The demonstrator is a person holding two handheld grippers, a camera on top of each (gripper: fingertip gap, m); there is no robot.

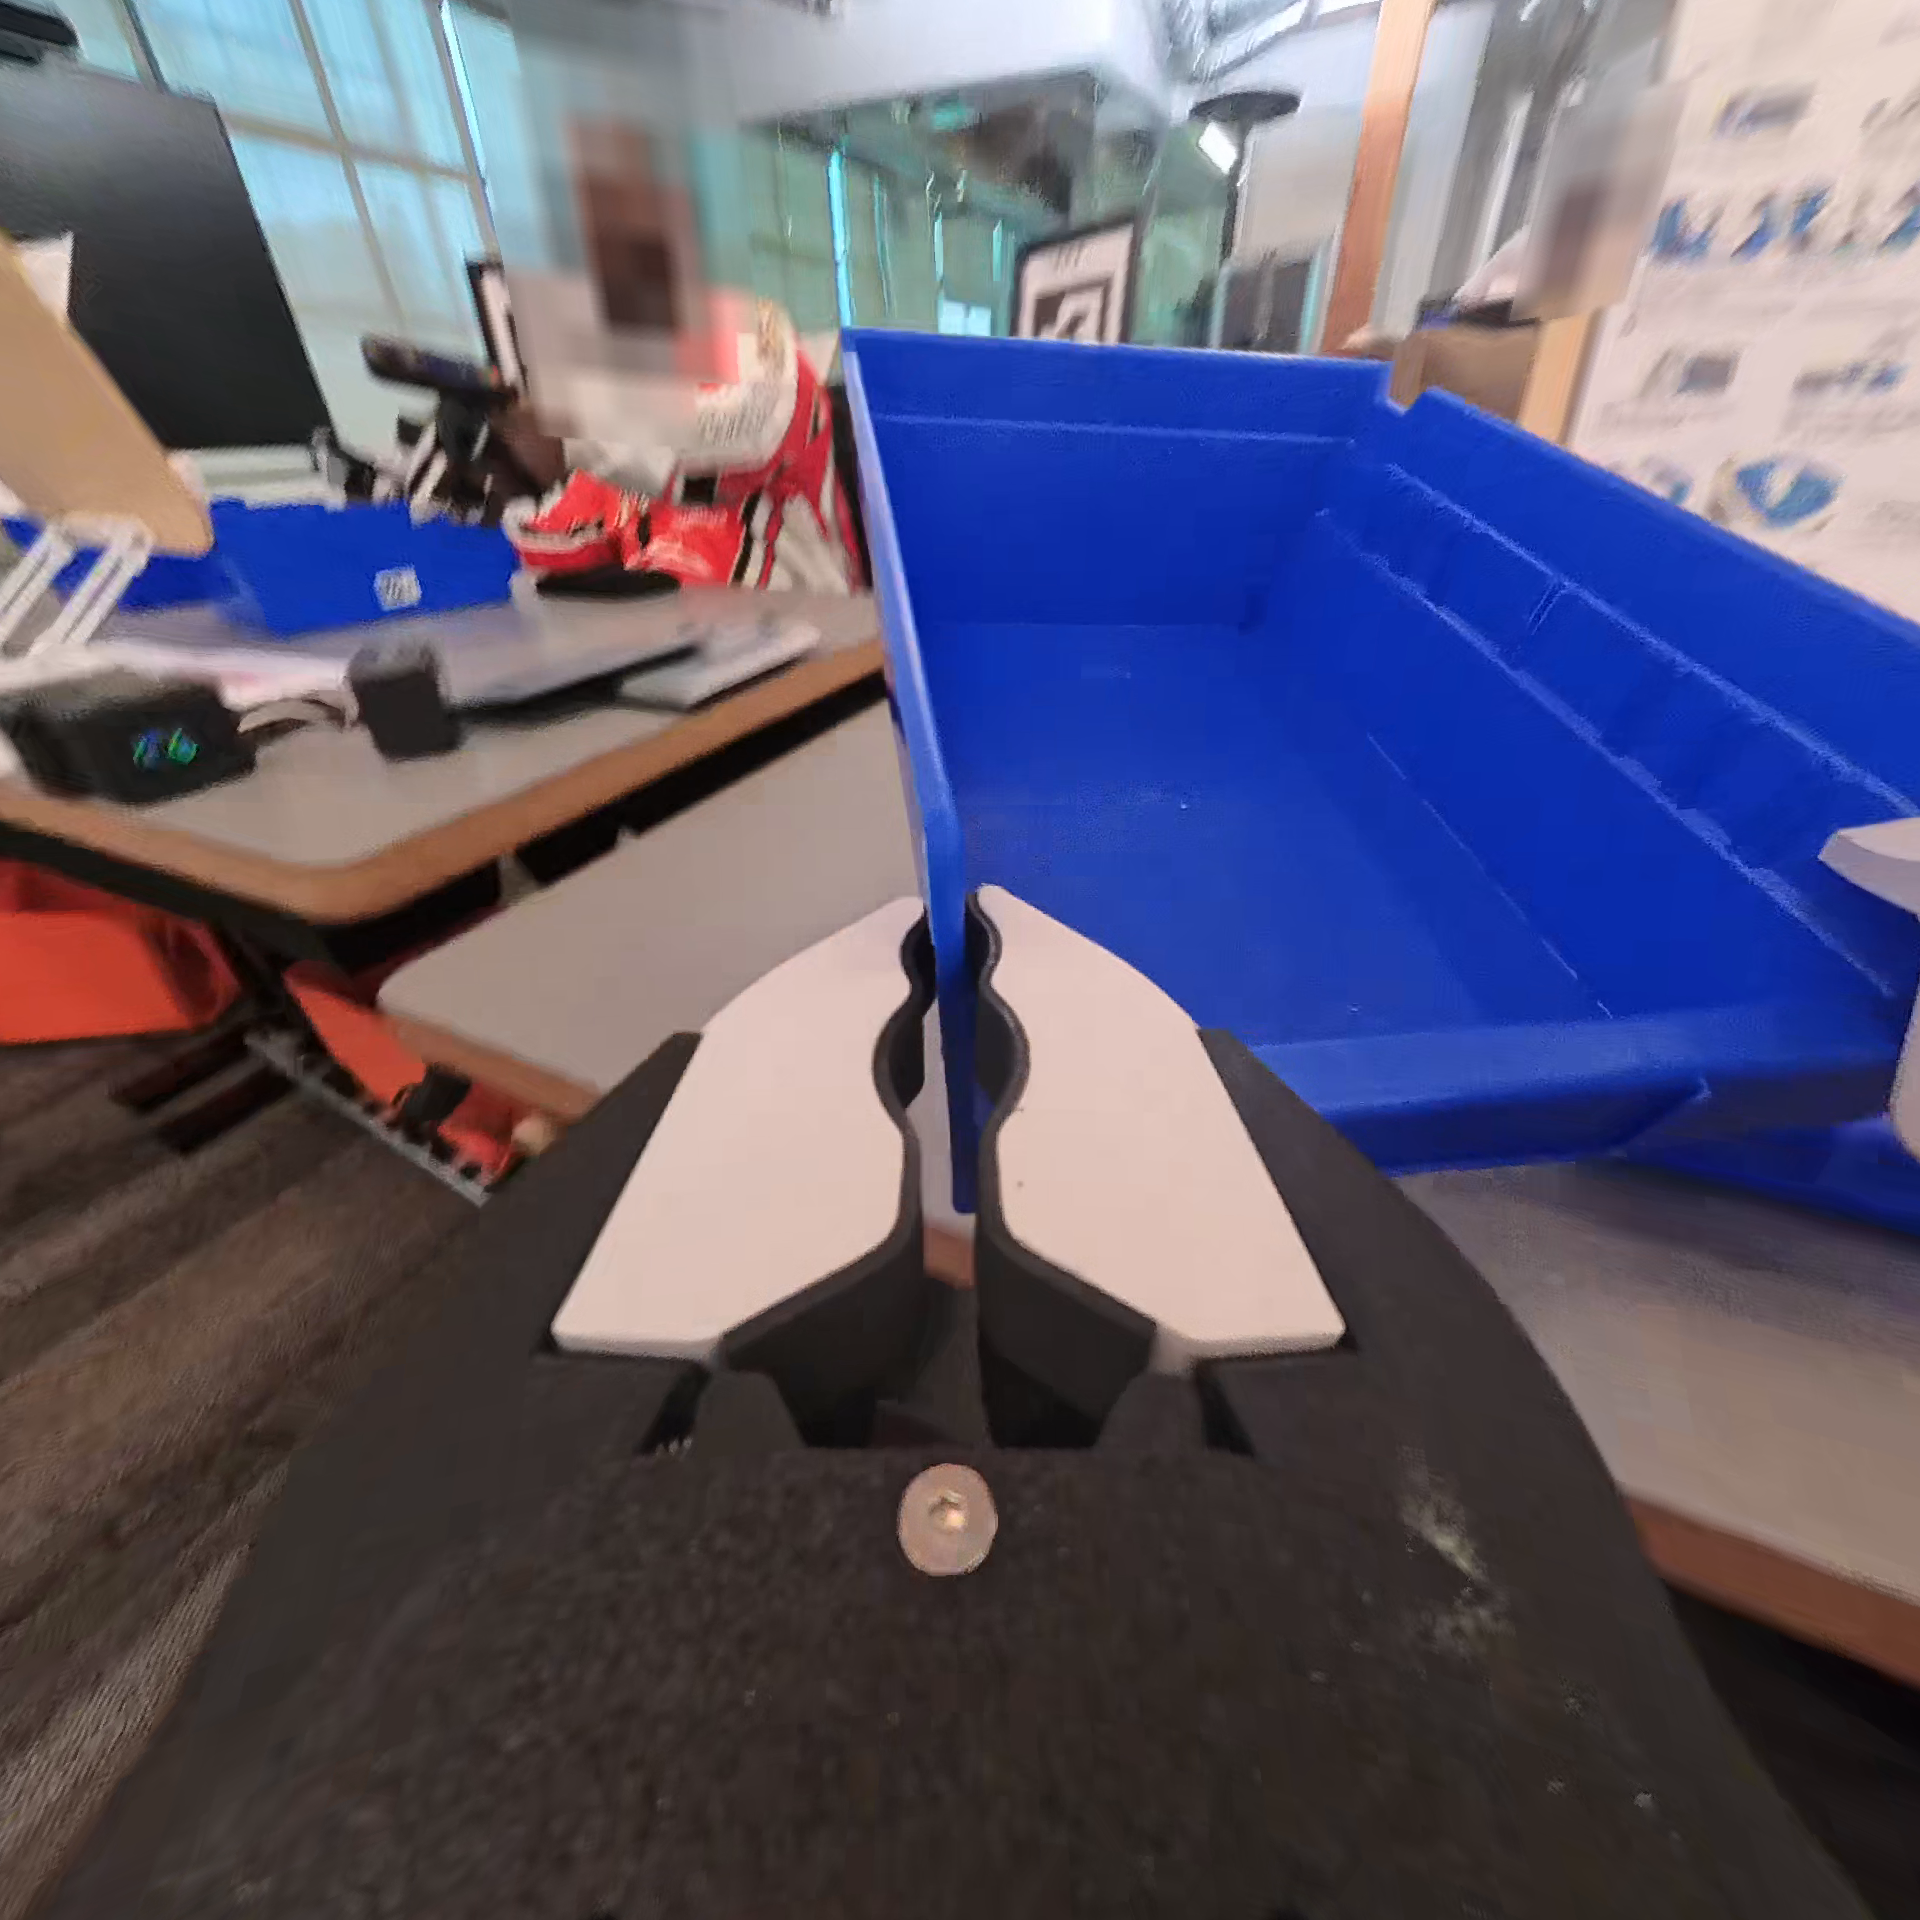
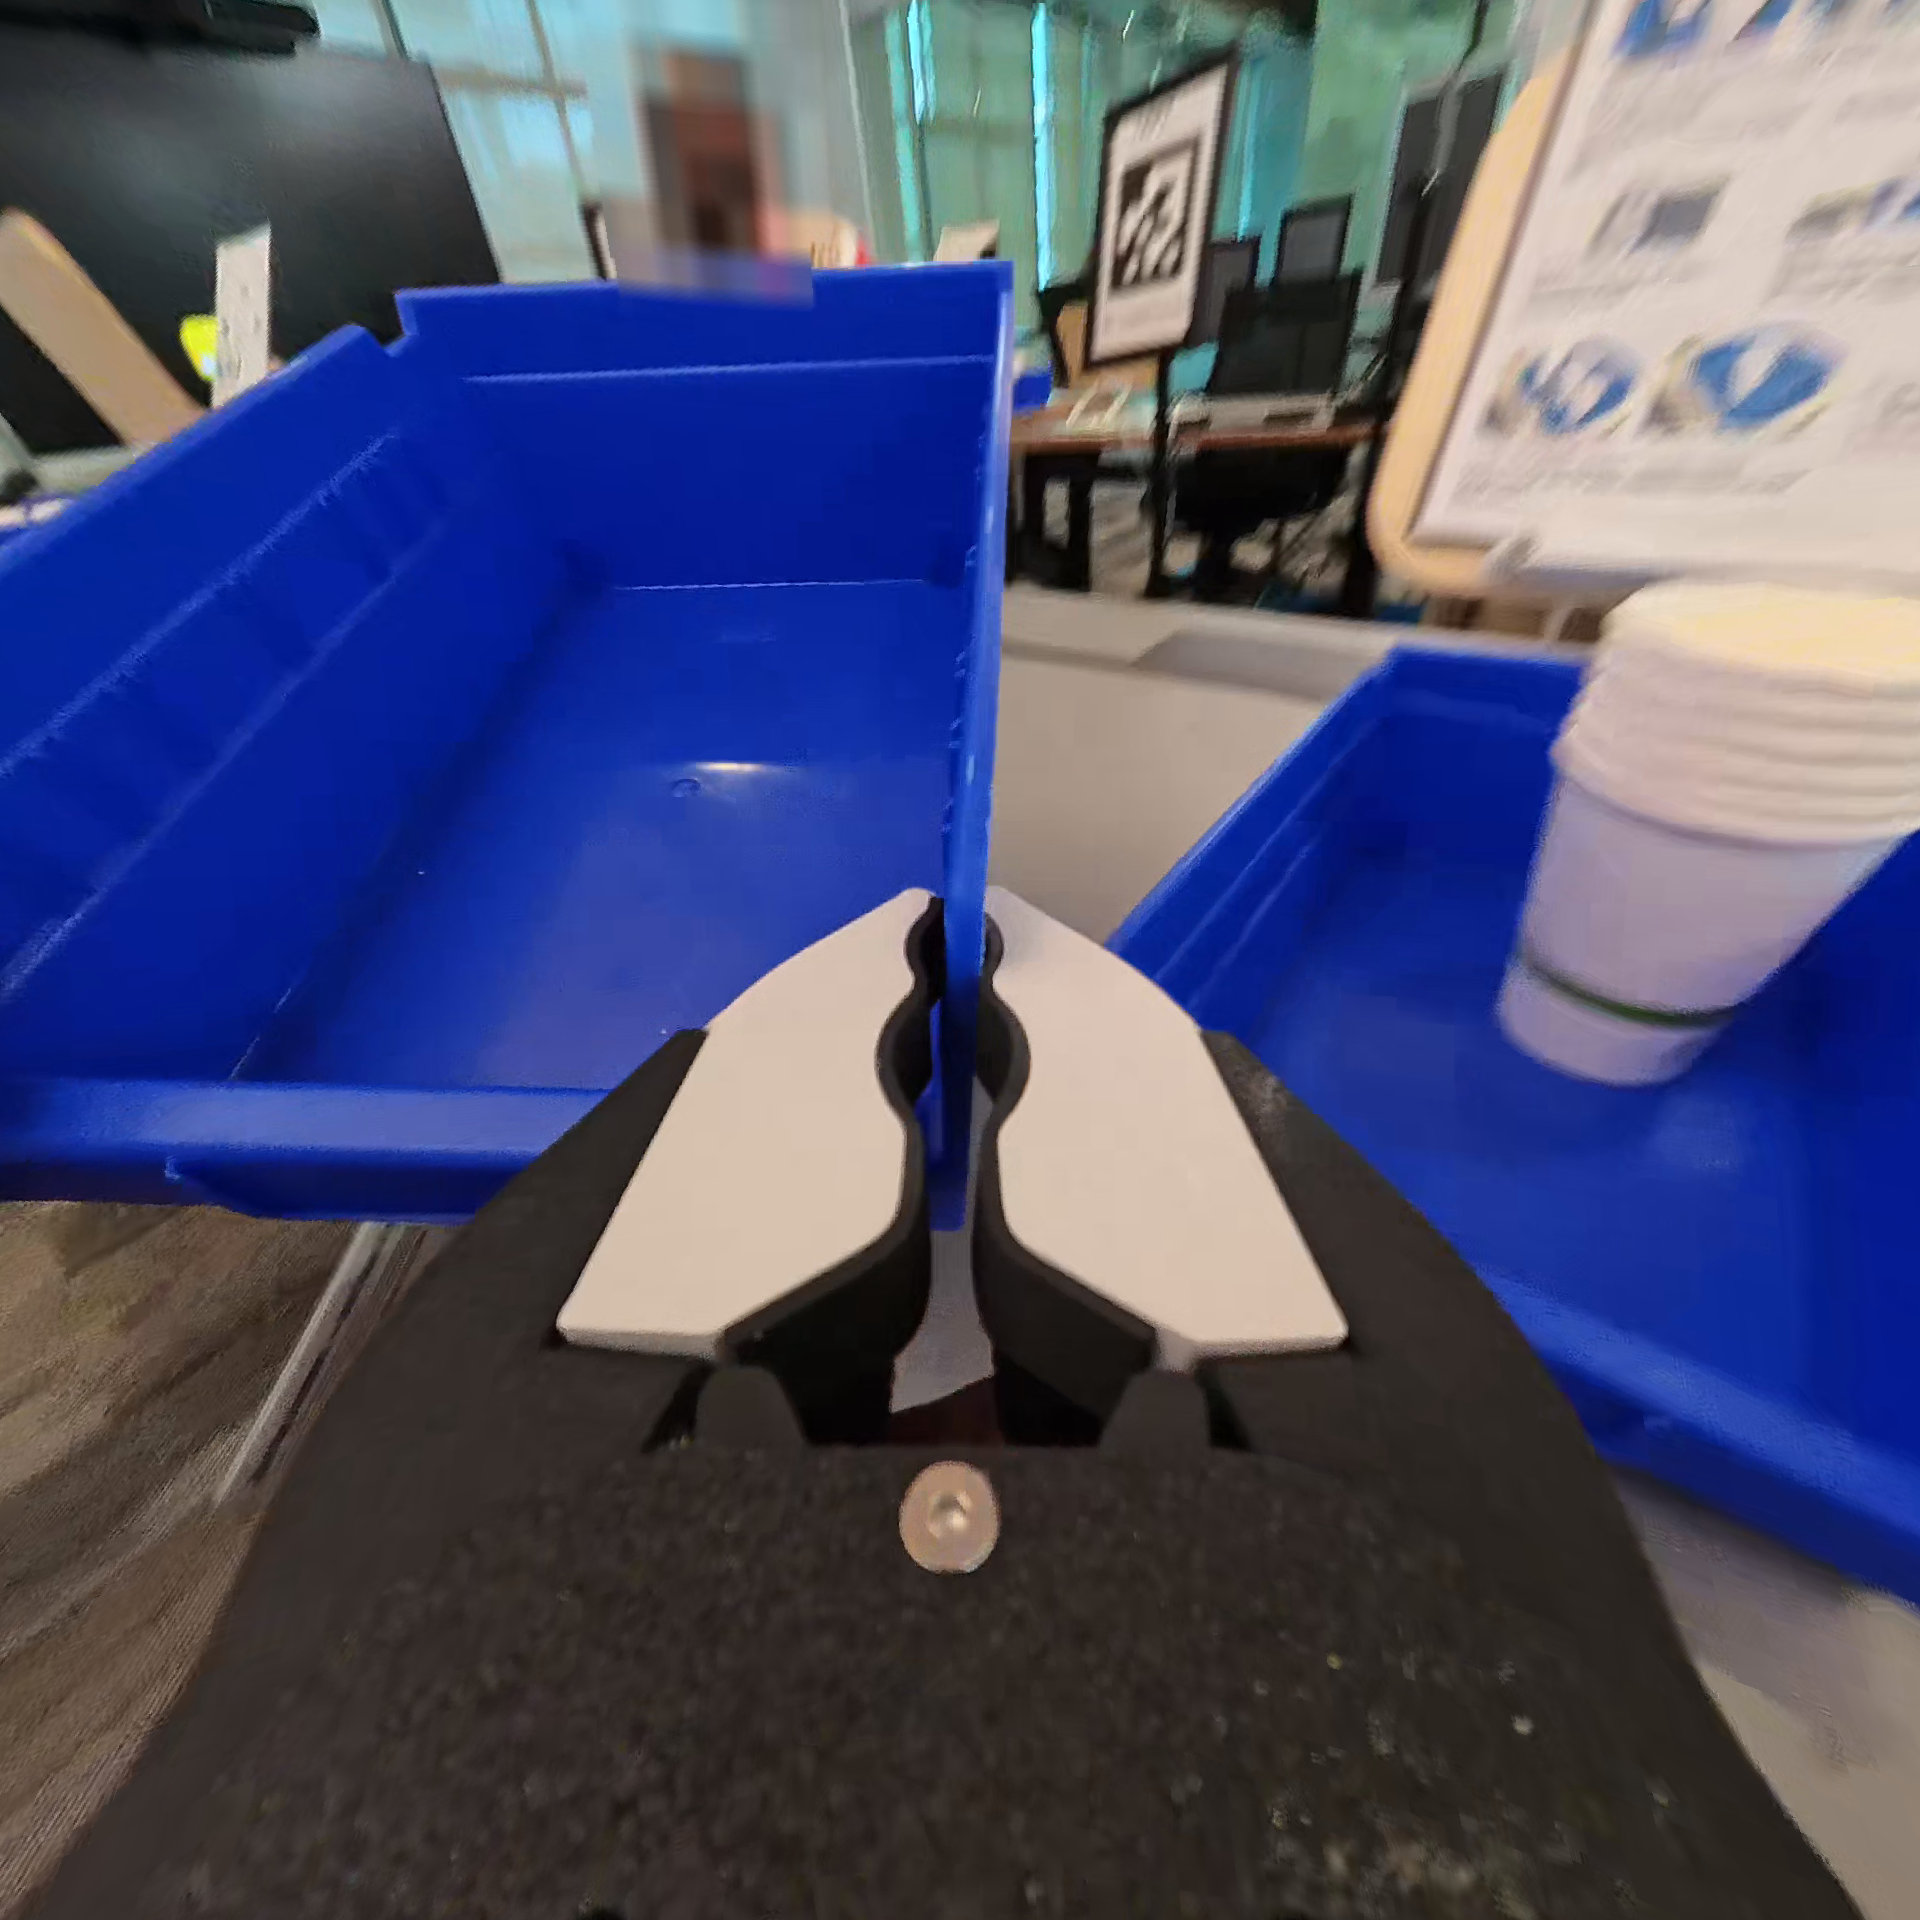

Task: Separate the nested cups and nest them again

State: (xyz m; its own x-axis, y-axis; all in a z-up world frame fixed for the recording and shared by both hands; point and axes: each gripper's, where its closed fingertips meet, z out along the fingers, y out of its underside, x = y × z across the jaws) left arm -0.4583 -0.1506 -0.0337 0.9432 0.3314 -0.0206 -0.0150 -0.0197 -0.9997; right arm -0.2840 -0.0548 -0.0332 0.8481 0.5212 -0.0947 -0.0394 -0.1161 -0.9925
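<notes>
Left tool (image 1: 951, 920) pinching blue bin (image 1: 1299, 831) wall, right tool (image 2: 961, 920) likewise; only right view shows nested cups (image 2: 1704, 821)

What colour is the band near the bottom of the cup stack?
Green, on the white cups; the right wrist view shows it best.

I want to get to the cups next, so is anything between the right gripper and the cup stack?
Yes. The right gripper is shut on the side wall of an empty blue bin, as is the left gripper on the opposite wall. The cup stack stands in a second bin to the right, behind its near wall.
</notes>
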